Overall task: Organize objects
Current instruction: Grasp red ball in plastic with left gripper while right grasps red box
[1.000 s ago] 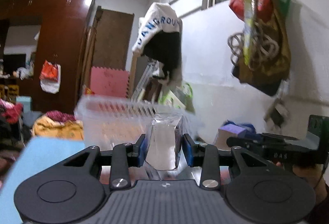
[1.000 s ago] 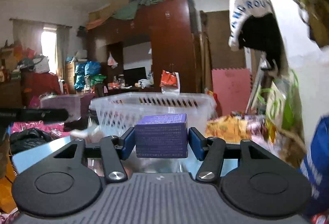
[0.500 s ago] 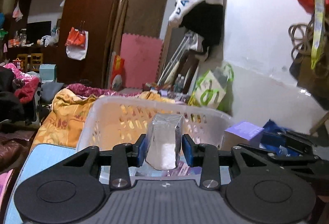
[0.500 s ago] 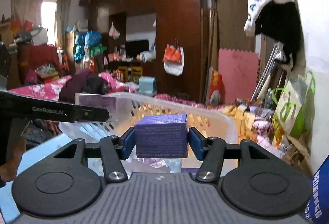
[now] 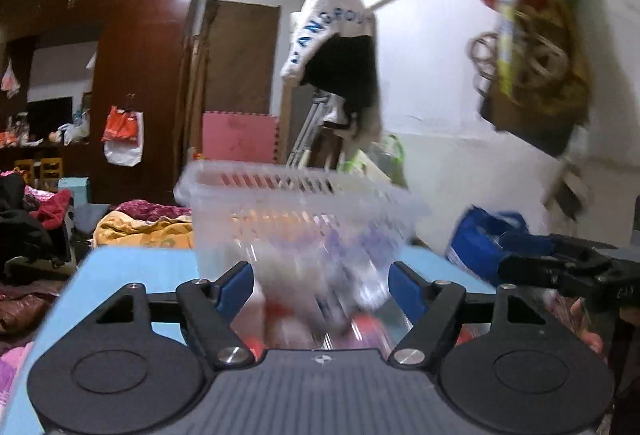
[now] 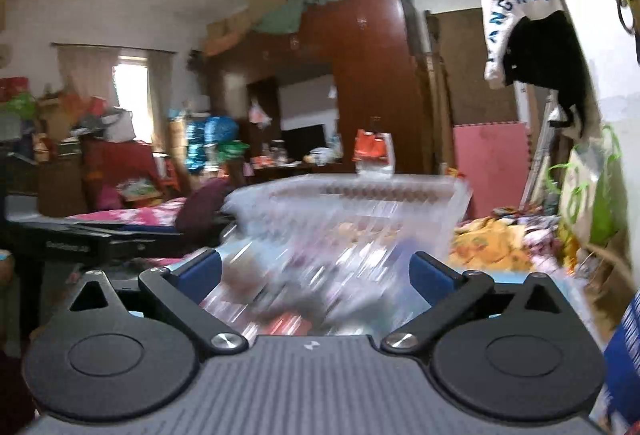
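Left gripper (image 5: 321, 285): carried low over the blue table (image 5: 132, 263), jaws spread wide, nothing held between the blue pads (image 5: 239, 285). Basket (image 5: 296, 203), translucent white, slatted wall: stood on the table directly ahead of both grippers, rim above finger level in the left wrist view. Contents: blurred by motion; reddish and purplish items appear to lie inside near the front wall, but they cannot be identified. Right gripper (image 6: 315, 275): likewise spread wide and empty, pointed at the same basket (image 6: 360, 203), its body also seen at the right edge of the left wrist view. Step in hand, as judged: release into the basket is done or finishing, and withdrawal is due. Handling note: both grippers are best drawn straight back and up with jaws kept apart, so that the thin basket wall is not hooked or tipped; the two tools are to be kept apart from one another.
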Motion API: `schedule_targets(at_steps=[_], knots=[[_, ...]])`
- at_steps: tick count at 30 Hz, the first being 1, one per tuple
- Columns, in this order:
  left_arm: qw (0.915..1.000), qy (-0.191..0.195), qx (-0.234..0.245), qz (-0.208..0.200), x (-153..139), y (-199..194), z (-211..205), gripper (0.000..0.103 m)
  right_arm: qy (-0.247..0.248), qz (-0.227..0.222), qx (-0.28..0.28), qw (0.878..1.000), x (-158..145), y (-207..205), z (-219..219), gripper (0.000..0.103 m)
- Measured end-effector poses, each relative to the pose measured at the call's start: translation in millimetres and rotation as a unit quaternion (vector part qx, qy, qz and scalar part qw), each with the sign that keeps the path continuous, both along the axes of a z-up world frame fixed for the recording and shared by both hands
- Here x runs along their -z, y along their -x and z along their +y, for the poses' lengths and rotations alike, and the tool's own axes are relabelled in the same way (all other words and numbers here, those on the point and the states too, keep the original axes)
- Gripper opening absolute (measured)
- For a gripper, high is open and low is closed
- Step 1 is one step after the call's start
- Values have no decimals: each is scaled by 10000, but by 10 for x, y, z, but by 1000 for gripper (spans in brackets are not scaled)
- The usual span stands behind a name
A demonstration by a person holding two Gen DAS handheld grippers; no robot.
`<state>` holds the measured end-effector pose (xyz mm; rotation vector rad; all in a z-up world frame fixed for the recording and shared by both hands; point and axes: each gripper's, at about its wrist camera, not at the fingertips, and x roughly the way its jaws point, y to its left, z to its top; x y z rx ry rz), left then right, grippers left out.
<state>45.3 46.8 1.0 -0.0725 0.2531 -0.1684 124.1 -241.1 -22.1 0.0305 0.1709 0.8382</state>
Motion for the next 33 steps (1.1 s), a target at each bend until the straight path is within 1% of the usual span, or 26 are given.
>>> schedule_targets(at_steps=[2, 3, 5, 7, 9, 11, 13, 14, 16, 19, 21, 22, 23, 24, 26, 28, 33], knots=[[9997, -231, -11, -10, 104, 117, -53, 78, 22, 30, -189, 9998, 218, 197, 9, 102], [9993, -368, -99, -25, 142, 149, -66, 78, 69, 66, -252, 9996, 282, 253, 54, 101], [9983, -491, -307, 3, 151, 129, -27, 78, 236, 229, -306, 9990, 415, 262, 126, 90], [9979, -384, -517, 53, 140, 58, 65, 78, 446, 198, -239, 9985, 475, 236, 216, 77], [9977, -223, -615, 159, 159, 5, 157, 78, 396, 151, -121, 9990, 473, 203, 238, 72], [9972, -184, -612, 383, 209, -85, 219, 78, 395, 136, -96, 9991, 445, 156, 273, 67], [9961, -225, -655, 543, 253, -173, 242, 78, 499, 102, -88, 9987, 441, 138, 337, 54], [9957, -233, -656, 605, 279, -209, 252, 78, 551, 86, -75, 9984, 454, 108, 343, 50], [9943, -220, -604, 851, 333, -304, 281, 78, 645, 46, -15, 9979, 469, 111, 394, 37], [9932, -86, -542, 1029, 405, -372, 302, 78, 654, 38, 16, 9978, 527, 174, 364, 35], [9929, -57, -591, 1032, 441, -367, 306, 78, 596, 62, 4, 9982, 511, 190, 317, 34], [9926, -39, -601, 1052, 446, -372, 316, 76, 553, 68, -1, 9984, 498, 190, 284, 34], [9928, 7, -568, 1052, 453, -370, 328, 65, 503, 76, -3, 9987, 483, 193, 246, 34], [9932, 79, -489, 1058, 461, -365, 344, 57, 466, 77, 0, 9989, 470, 187, 217, 34], [9932, 100, -525, 1035, 481, -355, 329, 45, 357, 84, -3, 9993, 439, 192, 150, 34], [9935, -28, -622, 955, 495, -332, 305, 45, 283, 86, 8, 9996, 422, 189, 117, 34], [9947, 123, -693, 748, 457, -213, 342, 45, 194, 87, 54, 9998, 375, 160, 97, 34]])
